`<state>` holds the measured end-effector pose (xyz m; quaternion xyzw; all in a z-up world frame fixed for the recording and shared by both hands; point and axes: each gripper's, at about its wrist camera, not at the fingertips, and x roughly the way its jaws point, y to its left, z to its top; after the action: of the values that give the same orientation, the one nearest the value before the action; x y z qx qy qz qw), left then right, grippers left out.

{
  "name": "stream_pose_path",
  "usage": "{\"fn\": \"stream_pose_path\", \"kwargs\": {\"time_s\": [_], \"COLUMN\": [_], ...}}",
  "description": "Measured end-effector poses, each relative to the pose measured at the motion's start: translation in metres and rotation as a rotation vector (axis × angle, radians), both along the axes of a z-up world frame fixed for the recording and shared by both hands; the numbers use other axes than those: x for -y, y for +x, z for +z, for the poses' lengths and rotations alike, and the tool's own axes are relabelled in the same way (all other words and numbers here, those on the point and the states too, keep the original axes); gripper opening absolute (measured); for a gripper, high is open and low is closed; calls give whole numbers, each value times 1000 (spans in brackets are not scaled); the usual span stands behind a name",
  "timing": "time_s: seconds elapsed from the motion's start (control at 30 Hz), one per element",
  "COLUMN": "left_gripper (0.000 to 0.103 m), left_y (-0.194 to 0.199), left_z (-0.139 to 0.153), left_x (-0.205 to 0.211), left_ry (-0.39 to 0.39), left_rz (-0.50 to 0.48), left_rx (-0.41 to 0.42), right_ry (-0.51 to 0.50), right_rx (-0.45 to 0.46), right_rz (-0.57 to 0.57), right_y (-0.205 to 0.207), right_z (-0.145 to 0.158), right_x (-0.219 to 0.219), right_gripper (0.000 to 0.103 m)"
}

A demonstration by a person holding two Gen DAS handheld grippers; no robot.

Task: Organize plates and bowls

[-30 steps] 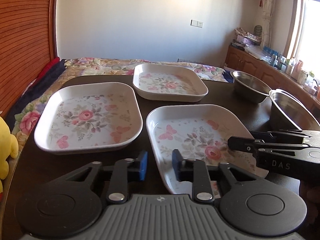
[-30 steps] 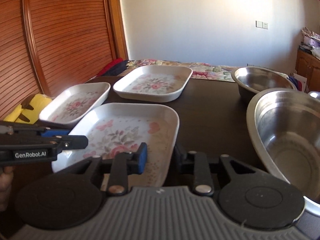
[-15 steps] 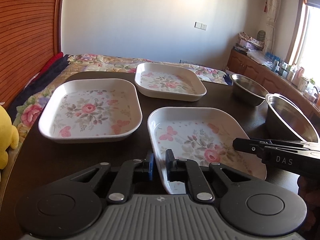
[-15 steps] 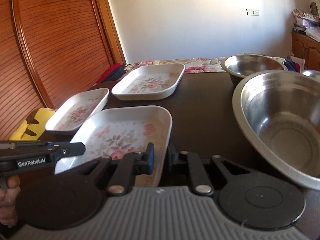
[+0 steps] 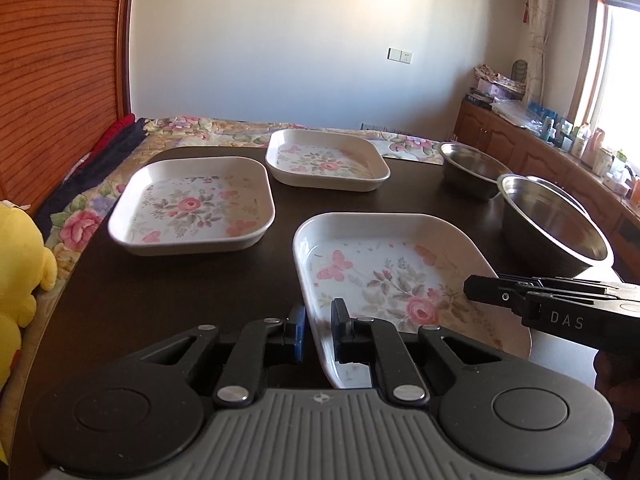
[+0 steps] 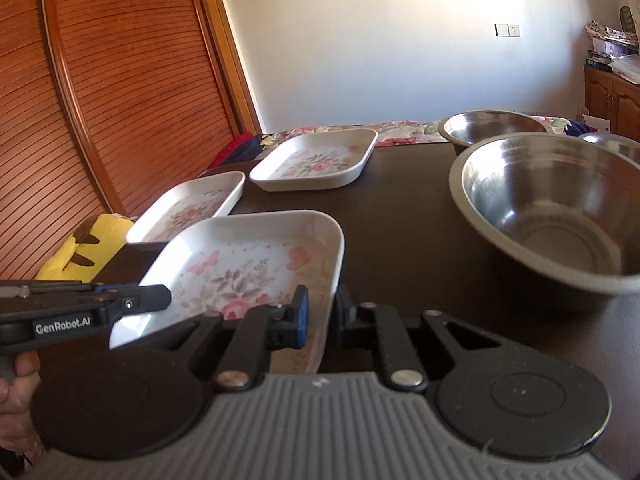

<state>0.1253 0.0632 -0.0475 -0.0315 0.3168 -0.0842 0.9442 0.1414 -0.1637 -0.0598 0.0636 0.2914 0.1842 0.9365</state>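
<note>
Three white floral plates lie on the dark table (image 5: 168, 304). The near plate (image 5: 400, 276) (image 6: 248, 264) is held from both sides. My left gripper (image 5: 319, 322) is shut on its left rim. My right gripper (image 6: 322, 312) is shut on its right rim, and it also shows side-on in the left wrist view (image 5: 478, 292). This plate looks tilted and slightly raised. A second plate (image 5: 192, 204) (image 6: 192, 208) sits to the left and a third plate (image 5: 326, 160) (image 6: 316, 164) farther back. A large steel bowl (image 6: 552, 216) (image 5: 552, 224) stands to the right, with a smaller steel bowl (image 6: 492, 126) (image 5: 468, 168) behind it.
The rim of a third steel bowl (image 6: 612, 142) peeks out at the far right. A yellow plush toy (image 5: 20, 260) (image 6: 88, 252) sits off the table's left edge on a floral bedcover (image 5: 76, 224). Wooden cabinets (image 5: 520, 144) line the right wall. A hand (image 6: 16, 384) holds the left gripper.
Both grippers have narrowed from open to shut on the near plate's opposite rims. Both views have shifted, and the plate now looks slightly raised.
</note>
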Motion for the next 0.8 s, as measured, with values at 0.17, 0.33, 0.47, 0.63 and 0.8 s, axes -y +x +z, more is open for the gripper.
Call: {"fn": "stream_pose_path", "kwargs": {"time_s": [0.17, 0.33, 0.47, 0.63, 0.8], "left_gripper": [13, 13, 13, 14, 14], "left_y": [-21, -33, -36, -38, -39], "left_z": [0, -6, -14, -20, -20], "left_x": [2, 1, 2, 5, 5], "left_ry": [6, 12, 21, 26, 37], "left_rz": [0, 10, 9, 6, 8], "left_rx": [5, -1, -17, -30, -21], "right_ry": [11, 10, 14, 25, 28], "right_rx": [5, 4, -4, -14, -21], "right_rz": [2, 9, 7, 2, 9], "right_y": [-20, -35, -40, -45, -48], "right_z": [-2, -5, -8, -10, -14], "right_x": [1, 2, 3, 3, 1], "right_gripper": [16, 16, 16, 16, 16]}}
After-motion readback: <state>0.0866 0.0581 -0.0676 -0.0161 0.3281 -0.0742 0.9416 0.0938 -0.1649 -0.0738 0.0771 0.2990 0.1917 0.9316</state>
